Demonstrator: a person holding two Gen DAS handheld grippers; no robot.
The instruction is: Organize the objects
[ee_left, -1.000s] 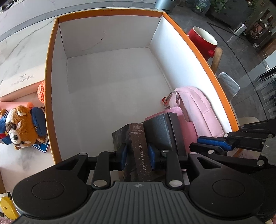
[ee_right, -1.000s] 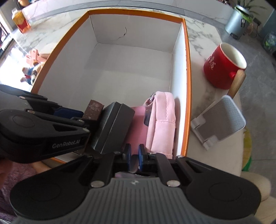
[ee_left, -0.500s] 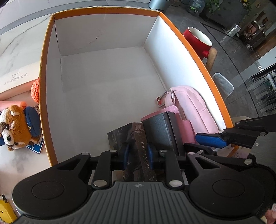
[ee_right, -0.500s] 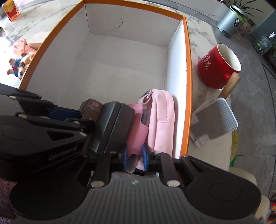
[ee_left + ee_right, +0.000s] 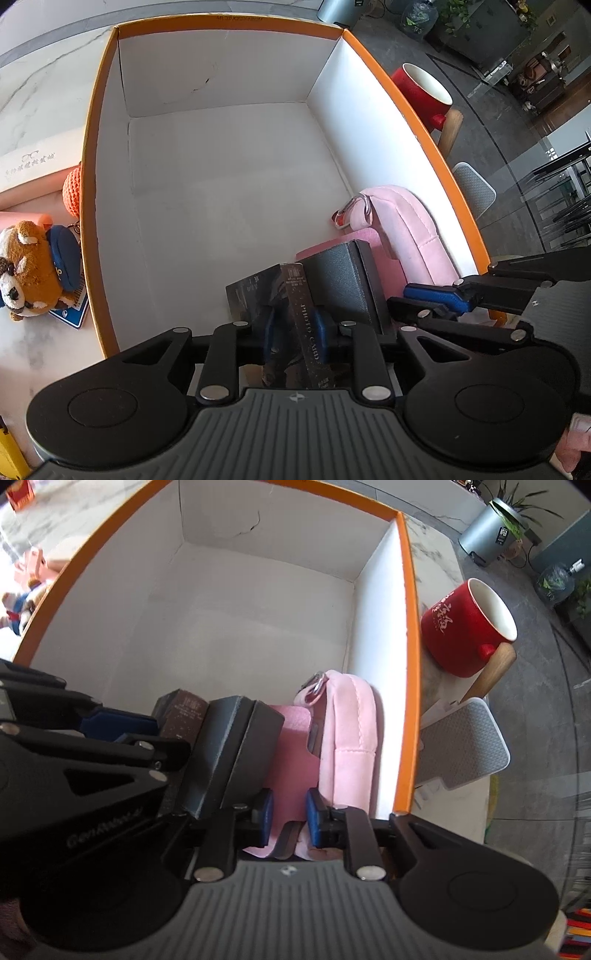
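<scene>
A white, grey-veined marble tabletop (image 5: 44,85) carries everything. Beyond its far right corner, on the grey stone floor (image 5: 535,672), stands a grey cylindrical metal bin (image 5: 484,535), leafy green plant (image 5: 517,502) behind it, and what looks like a clear plastic water bottle (image 5: 557,583) nearby.

White marble tabletop (image 5: 40,92) bearing an orange-rimmed white box (image 5: 88,155). To its left lie a plush bear (image 5: 27,269) and a cream case (image 5: 29,162). To its right stand a red mug (image 5: 465,627) and a grey stand (image 5: 465,749).
</scene>
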